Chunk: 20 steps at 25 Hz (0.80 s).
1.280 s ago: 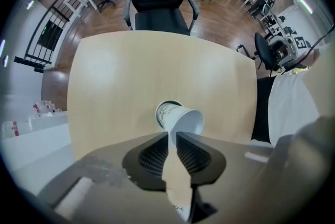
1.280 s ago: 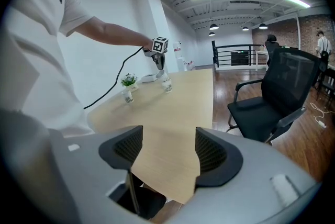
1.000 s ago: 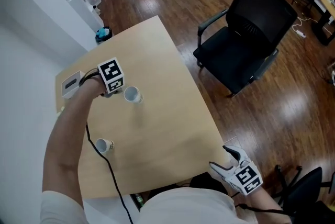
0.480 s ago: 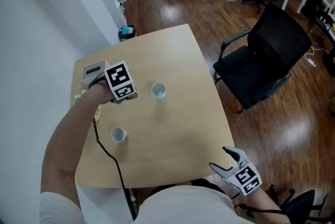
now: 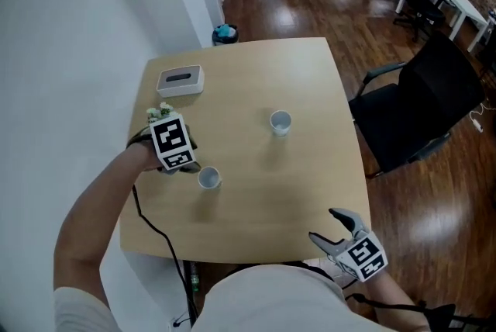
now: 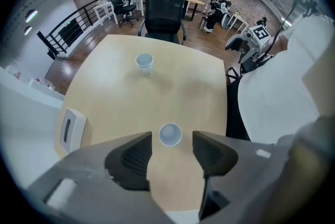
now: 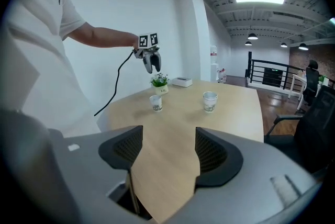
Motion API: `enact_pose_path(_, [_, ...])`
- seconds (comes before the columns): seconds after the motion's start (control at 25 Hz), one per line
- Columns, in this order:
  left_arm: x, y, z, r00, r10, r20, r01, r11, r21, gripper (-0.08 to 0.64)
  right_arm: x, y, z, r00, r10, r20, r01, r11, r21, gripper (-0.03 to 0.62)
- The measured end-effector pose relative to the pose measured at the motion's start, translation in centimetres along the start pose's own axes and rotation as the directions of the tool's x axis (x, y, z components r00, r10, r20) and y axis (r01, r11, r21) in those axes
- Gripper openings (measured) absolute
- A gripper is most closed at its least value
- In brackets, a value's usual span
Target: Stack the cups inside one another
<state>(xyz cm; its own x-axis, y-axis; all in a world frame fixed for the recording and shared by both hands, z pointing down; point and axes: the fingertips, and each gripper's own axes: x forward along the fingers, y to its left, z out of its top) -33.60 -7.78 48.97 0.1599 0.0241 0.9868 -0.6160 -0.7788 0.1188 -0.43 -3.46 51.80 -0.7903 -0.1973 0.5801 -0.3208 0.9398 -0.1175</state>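
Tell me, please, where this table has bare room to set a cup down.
The table is bare from the far cup to the near edge, right of the near cup, and along the far strip right of the tissue box. The left side is crowded: box, small plant, and the left claw above the near cup.

Tabletop point(image 5: 310, 67): light wood, rectangular. On it:
- white paper cup point(image 5: 280, 122), upright, right of centre;
- second paper cup point(image 5: 208, 178), upright, lower left, well apart from the first;
- white slotted box point(image 5: 180, 80), upper left corner;
- small potted plant point(image 5: 160, 112), left edge, near the box.
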Motion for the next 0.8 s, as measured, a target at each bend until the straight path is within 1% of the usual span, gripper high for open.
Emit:
enact_pose_path(0.16, [4.0, -1.7, -3.1, 1.000, -0.011, 0.020, 0.012, 0.999, -0.041, 0.353, 1.1, 1.9, 0.8, 1.000, 0.013, -0.009, -0.013, 1.000, -0.011, 0.321])
enact_pose_path(0.24, [6.1, -2.4, -3.7, 0.999, -0.020, 0.035, 0.021, 0.999, -0.047, 0.422, 1.4, 2.9, 1.0, 1.000, 0.010, -0.010, -0.010, 1.000, -0.008, 0.321])
enact_pose_path(0.36, [8.8, -2.9, -3.9, 0.997, -0.037, 0.067, 0.039, 0.999, -0.033, 0.474, 1.4, 4.3, 1.4, 1.000, -0.008, -0.010, 0.008, 1.000, 0.004, 0.321])
enact_pose_path(0.44, [10.3, -2.8, -3.7, 0.996, -0.041, 0.079, 0.043, 0.999, -0.027, 0.476, 1.0, 4.9, 1.4, 0.999, -0.033, -0.011, 0.033, 0.999, 0.018, 0.321])
enact_pose_path(0.52, [11.8, -2.4, -3.5, 0.997, -0.039, 0.069, 0.040, 0.999, -0.023, 0.476, 0.2, 5.1, 1.1, 0.998, -0.066, -0.011, 0.066, 0.997, 0.036, 0.321])
enact_pose_path(0.68, [14.9, -1.1, -4.0, 0.999, -0.040, -0.013, 0.040, 0.999, 0.012, 0.476, -1.4, 5.2, 0.2, 0.991, -0.133, -0.026, 0.135, 0.988, 0.077, 0.321])
enact_pose_path(0.8, [16.0, -0.7, -4.2, 0.997, -0.044, -0.063, 0.047, 0.997, 0.053, 0.471, -2.5, 5.5, -0.7, 0.984, -0.175, -0.041, 0.179, 0.978, 0.111, 0.321])
